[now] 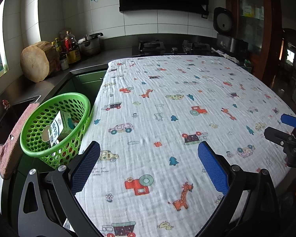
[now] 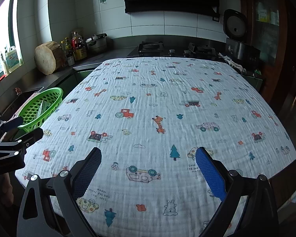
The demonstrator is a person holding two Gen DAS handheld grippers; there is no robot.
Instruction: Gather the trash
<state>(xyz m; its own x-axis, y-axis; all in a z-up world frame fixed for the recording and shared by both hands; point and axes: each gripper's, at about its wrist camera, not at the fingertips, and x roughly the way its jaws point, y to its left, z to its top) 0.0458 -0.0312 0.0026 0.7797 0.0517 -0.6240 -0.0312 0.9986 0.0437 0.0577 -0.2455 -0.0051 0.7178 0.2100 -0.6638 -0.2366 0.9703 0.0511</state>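
Here, left wrist view first: our left gripper [image 1: 149, 158] hangs over the near left part of the white crinkled cloth printed with cars, giraffes and trees [image 1: 167, 102], its blue-padded jaws spread wide with nothing between them. Just off the cloth's left edge sits the round green perforated plastic basket [image 1: 29, 130], and in it a green-and-white carton [image 1: 62, 124] lies tilted, with large blue characters on its white face that we cannot read for certain. More pieces lie under it, too hidden to name. The right gripper [image 1: 286, 128] shows at the far right edge. Printed on the cloth near our left finger is small writing, partly legible as "the moon".

Right wrist view: our right gripper [image 2: 148, 158] is likewise spread and empty above the near middle of the cloth. We see no loose trash anywhere on the cloth. The basket shows at far left, beside the left gripper. The cloth print reads "Look for the moon", once upright, once upside down.

We judge collecting done or nearly so. Any next move calls for scanning for strays before closing on anything.
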